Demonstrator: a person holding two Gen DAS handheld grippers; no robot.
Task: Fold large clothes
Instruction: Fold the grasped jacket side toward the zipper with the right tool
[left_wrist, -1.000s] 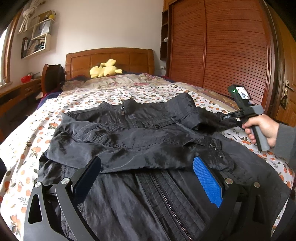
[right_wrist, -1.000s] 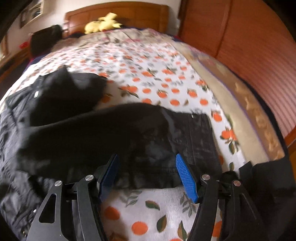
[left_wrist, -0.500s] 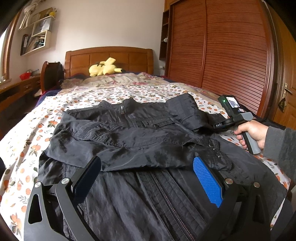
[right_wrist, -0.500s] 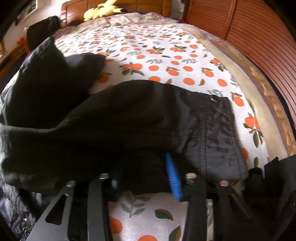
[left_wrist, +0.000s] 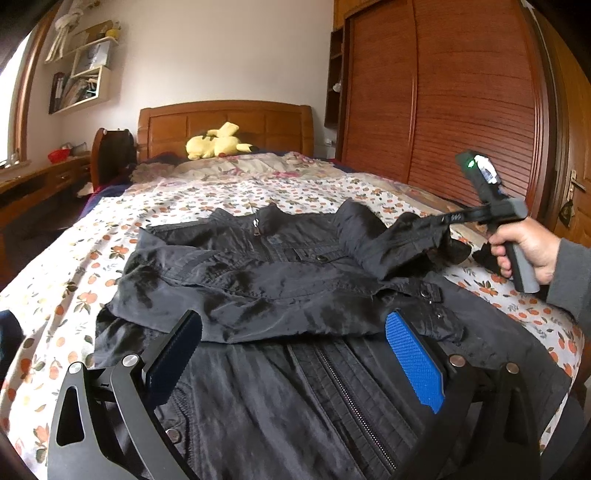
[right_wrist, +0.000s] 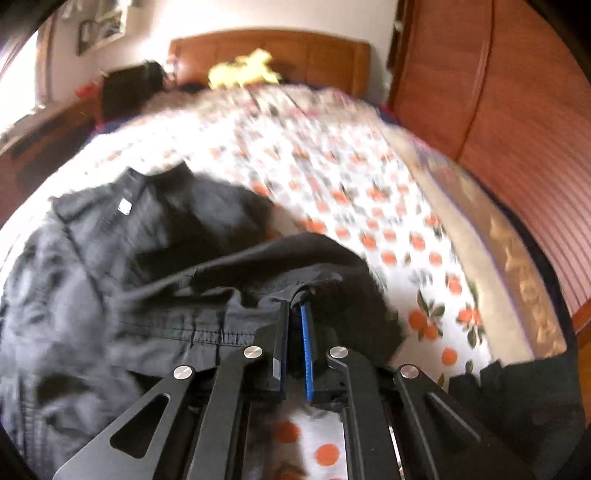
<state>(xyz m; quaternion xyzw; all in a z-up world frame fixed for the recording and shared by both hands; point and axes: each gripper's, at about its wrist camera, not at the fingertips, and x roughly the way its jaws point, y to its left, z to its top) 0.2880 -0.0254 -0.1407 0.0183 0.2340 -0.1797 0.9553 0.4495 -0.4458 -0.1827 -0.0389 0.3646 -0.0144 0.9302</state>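
A black zip jacket lies front up on the floral bedspread, one sleeve folded across its chest. My left gripper hovers open over the jacket's lower front, nothing between its blue pads. At the right side a hand holds my right gripper, which is shut on the cuff of the other sleeve and has it lifted off the bed. In the right wrist view the right gripper pinches the black sleeve cuff between its closed pads.
A yellow plush toy lies by the wooden headboard. A slatted wooden wardrobe runs along the right of the bed. A desk and wall shelves stand at the left.
The right gripper closed on the sleeve cuff and rose, lifting the cuff off the bedspread. My left gripper stayed open in place.
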